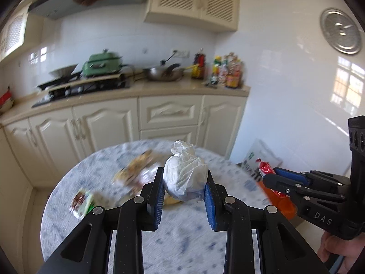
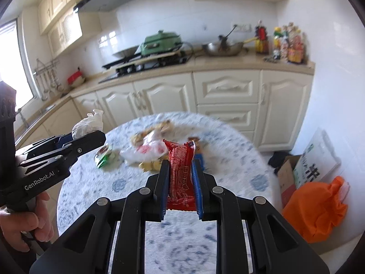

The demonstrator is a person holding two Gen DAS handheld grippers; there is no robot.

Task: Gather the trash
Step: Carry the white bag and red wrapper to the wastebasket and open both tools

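My left gripper is shut on a crumpled white tissue ball and holds it above the round marble-patterned table. My right gripper is shut on a red snack wrapper, also above the table. In the left wrist view the right gripper shows at the right with the red wrapper. In the right wrist view the left gripper shows at the left with the tissue ball. More wrappers lie on the table: a green packet, a white and red bag, a brown packet.
An orange bag sits low at the table's right edge, with a cardboard box and a white sack on the floor behind it. Cream cabinets and a counter with stove, pans and bottles stand beyond the table.
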